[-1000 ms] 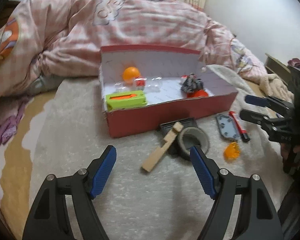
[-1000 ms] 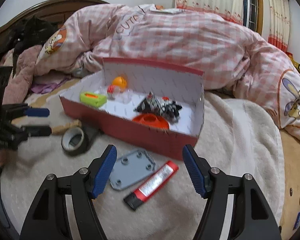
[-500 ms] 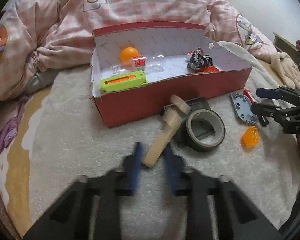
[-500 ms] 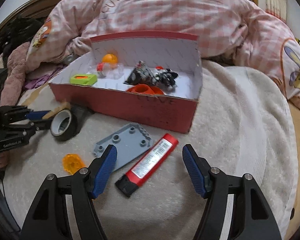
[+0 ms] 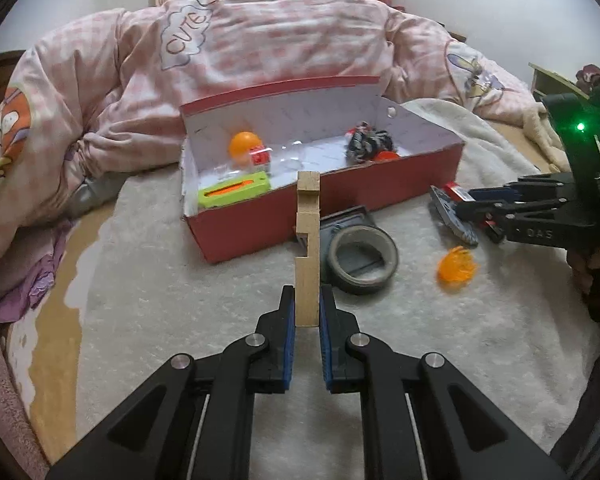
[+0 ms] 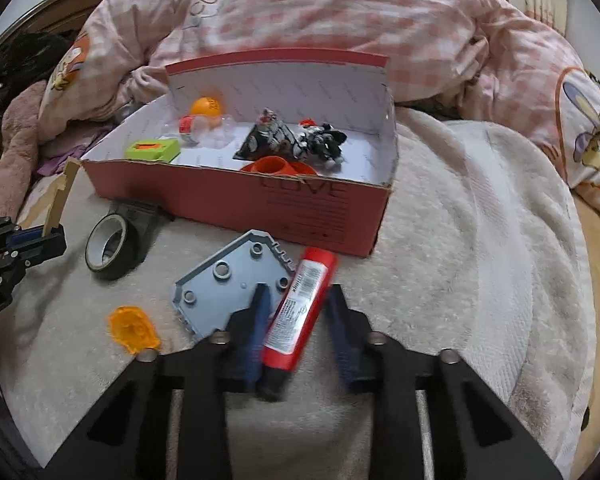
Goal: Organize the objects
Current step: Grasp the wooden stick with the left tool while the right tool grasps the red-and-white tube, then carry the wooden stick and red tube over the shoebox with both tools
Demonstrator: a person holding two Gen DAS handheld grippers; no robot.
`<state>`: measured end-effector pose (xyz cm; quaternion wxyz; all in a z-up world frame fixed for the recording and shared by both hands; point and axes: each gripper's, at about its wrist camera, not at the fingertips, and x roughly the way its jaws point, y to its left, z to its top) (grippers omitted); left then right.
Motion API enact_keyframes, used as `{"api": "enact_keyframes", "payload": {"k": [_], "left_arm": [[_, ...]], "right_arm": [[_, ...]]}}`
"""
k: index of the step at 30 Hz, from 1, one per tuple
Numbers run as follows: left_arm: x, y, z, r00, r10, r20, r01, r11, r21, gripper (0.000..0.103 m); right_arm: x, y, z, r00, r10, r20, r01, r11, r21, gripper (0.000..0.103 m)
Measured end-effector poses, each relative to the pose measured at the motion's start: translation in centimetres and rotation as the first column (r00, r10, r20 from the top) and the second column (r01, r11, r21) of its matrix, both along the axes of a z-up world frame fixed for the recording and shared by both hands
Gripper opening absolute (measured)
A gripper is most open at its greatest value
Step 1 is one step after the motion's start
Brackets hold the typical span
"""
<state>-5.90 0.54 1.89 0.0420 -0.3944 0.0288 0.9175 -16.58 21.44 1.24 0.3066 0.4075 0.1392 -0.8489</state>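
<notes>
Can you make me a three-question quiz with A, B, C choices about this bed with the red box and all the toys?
1. Where is the orange ball?
A. inside the red box
B. on the blanket beside the tape roll
C. between the left gripper's jaws

2. What colour is the tube between the right gripper's jaws?
A. green
B. red
C. yellow

3. What is the left gripper doing?
A. hanging open over nothing
B. clamped on the wooden piece
C. clamped on the tape roll

Answers:
1 A, the ball sits in the box's back corner.
2 B, its body is red with a white label.
3 B, both blue pads press the wood's lower end.
</notes>
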Motion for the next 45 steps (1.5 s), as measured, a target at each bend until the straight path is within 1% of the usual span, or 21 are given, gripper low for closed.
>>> {"api": "enact_keyframes", "payload": {"k": [1, 2, 4, 9, 13, 18, 22, 25, 30, 34, 40, 45], "left_arm": [[-0.1, 0.1, -0.1, 1.0, -0.011, 0.006, 0.011, 1.0, 0.004, 0.009], [-0.1, 0.2, -0.2, 1.0, -0.014, 0.002, 0.014, 1.0, 0.008, 0.009], [-0.1, 0.2, -0.4, 1.0, -0.02, -0.003, 0.02, 1.0, 0.0, 0.009], [-0.3, -0.3, -0.3, 1.0, -0.002, 0.0, 0.002, 1.0, 0.02, 0.009], [0.0, -0.2, 0.1, 0.999, -0.005, -0.042, 0.006, 1.0, 0.014, 0.009], [-0.2, -0.1, 0.5, 0.998, 0.001, -0.056, 0.0, 1.0, 0.015, 0.009], [-0.2, 0.2, 1.4, 0.996, 0.007, -0.086, -0.006, 1.0, 0.004, 0.01], [-0.3, 0.4, 2.5, 0.993, 0.016, -0.12, -0.016, 1.0, 0.005, 0.01], [-0.6, 0.3, 4.7, 0.981, 0.045, -0.191, -0.038, 0.999, 0.038, 0.01], [-1.1, 0.5, 5.8, 0.972, 0.059, -0.229, -0.051, 0.998, 0.042, 0.01], [-2.0, 0.3, 6.4, 0.966, 0.089, -0.241, -0.073, 0.994, 0.075, 0.01], [-2.7, 0.9, 6.4, 0.97, 0.08, -0.231, -0.063, 0.995, 0.083, 0.01]], "right_arm": [[0.1, -0.1, 0.0, 1.0, 0.005, -0.004, -0.005, 1.0, 0.002, 0.022], [0.3, -0.2, 0.1, 1.0, 0.015, -0.006, -0.015, 1.0, -0.002, 0.021], [0.5, -0.3, 0.2, 1.0, 0.023, -0.009, -0.024, 1.0, -0.008, 0.02], [0.5, 0.3, 0.7, 1.0, 0.024, -0.005, -0.024, 0.998, -0.059, 0.02], [0.8, 0.5, 1.0, 1.0, 0.03, -0.01, -0.031, 0.996, -0.079, 0.02], [1.5, 0.4, 2.1, 0.998, 0.045, -0.038, -0.049, 0.994, -0.099, 0.02], [1.9, 0.1, 3.3, 0.998, 0.039, -0.055, -0.046, 0.992, -0.119, 0.02], [2.3, -0.3, 4.7, 0.996, 0.038, -0.082, -0.05, 0.988, -0.148, 0.02], [3.4, -0.4, 7.7, 0.985, 0.025, -0.173, -0.061, 0.977, -0.204, 0.02], [3.9, -0.4, 9.0, 0.974, 0.011, -0.228, -0.062, 0.974, -0.217, 0.02], [3.5, -0.2, 9.1, 0.97, 0.004, -0.243, -0.06, 0.974, -0.221, 0.02], [2.7, 0.1, 8.6, 0.969, -0.015, -0.246, -0.037, 0.978, -0.207, 0.02]]}}
